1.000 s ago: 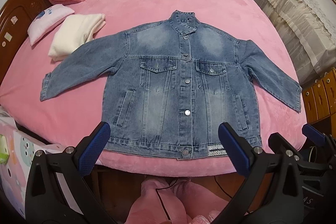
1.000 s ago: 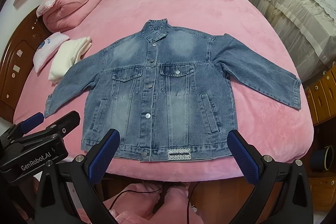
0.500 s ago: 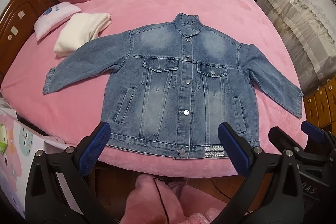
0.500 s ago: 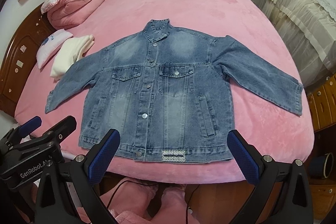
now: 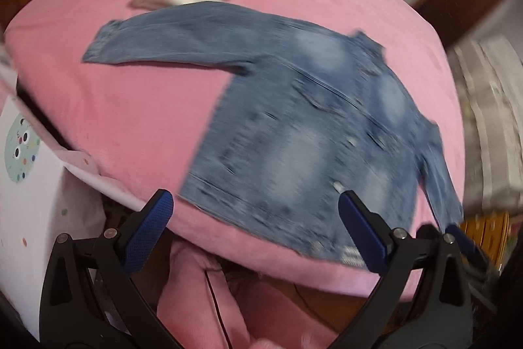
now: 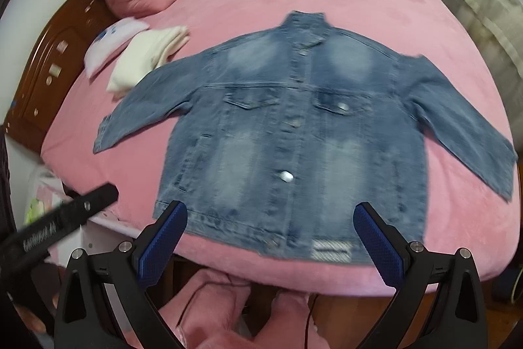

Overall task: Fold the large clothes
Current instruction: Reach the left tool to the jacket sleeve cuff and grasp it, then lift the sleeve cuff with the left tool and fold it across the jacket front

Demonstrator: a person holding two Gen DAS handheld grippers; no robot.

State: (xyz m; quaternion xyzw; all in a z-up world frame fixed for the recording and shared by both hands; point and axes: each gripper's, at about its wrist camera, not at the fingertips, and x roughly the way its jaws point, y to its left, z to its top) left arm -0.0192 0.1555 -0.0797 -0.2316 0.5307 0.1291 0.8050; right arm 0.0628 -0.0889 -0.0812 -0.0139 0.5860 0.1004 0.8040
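In the left wrist view the left gripper [image 5: 255, 231] hung spread and empty above the near edge of the pink bed [image 5: 137, 107]; a good start would be pinching the jacket's left sleeve [image 5: 163, 44] near its cuff. In the right wrist view the right gripper [image 6: 271, 237], likewise spread, hovered over the hem of the denim jacket [image 6: 294, 136], which lay flat, buttoned, faded, sleeves outstretched.
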